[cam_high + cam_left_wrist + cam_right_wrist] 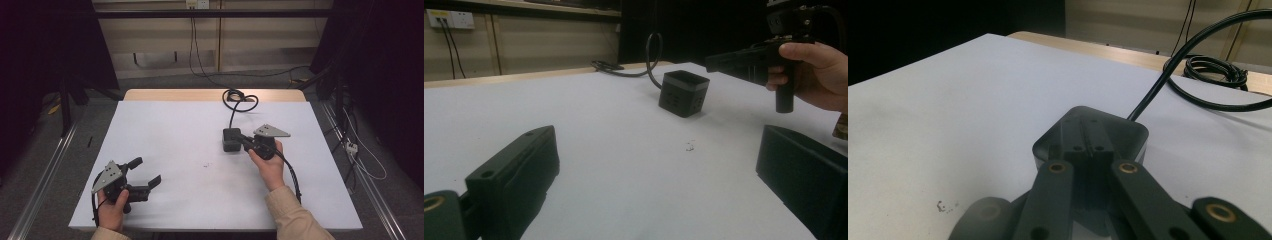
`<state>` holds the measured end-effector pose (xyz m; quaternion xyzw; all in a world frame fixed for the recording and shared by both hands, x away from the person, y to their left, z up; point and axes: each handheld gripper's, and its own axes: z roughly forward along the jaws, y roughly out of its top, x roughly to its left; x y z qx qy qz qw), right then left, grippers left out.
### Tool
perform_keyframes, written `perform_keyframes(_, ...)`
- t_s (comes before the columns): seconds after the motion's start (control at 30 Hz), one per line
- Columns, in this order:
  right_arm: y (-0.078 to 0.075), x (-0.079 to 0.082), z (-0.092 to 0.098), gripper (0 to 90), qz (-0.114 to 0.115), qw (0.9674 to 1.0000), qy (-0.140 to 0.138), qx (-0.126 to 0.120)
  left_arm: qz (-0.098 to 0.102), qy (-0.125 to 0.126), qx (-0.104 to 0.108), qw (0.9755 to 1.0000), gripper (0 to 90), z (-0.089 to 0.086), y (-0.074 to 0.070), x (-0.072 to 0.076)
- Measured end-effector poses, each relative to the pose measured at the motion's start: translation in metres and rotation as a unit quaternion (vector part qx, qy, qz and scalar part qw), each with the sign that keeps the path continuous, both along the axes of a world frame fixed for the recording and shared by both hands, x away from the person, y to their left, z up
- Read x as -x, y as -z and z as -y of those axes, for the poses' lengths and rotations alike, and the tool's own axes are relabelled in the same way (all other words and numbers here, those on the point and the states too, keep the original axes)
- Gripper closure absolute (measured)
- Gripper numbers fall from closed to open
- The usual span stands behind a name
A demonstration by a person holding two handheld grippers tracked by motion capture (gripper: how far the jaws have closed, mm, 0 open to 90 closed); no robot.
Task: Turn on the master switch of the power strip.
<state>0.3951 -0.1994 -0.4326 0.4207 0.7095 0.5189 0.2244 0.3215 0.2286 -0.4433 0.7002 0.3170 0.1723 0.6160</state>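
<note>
A small black box (231, 139) with a cable (235, 100) stands on the white table (165, 135), right of centre. My right gripper (243, 140) is shut, and its joined jaws point left over the box's top. In the right gripper view the closed jaws of that gripper (1087, 132) lie above the box (1133, 137), with nothing between them. My left gripper (146, 171) rests near the front left corner, open and empty. In the left gripper view the jaws of the left gripper (656, 150) stand wide apart, facing the box (684, 92) and the right gripper (724, 62).
The box's cable (1198, 75) loops into a coil at the table's far wooden edge (200, 95). A tiny dark mark (207, 164) sits on the white sheet between the hands. Metal rails and floor cables flank the table.
</note>
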Motion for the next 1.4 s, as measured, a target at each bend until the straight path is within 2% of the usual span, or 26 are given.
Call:
perform_keyframes(0.73,-0.001,-0.008,-0.007,90.0,0.006,0.9999,-0.004,0.013,-0.001,0.000,-0.001,1.0000,3.2,-0.001,0.001,0.000)
perform_keyframes(1.4,0.004,-0.015,-0.009,90.0,0.003,0.9997,-0.003,0.023,-0.003,0.001,0.001,1.0000,3.2,-0.002,0.002,0.000)
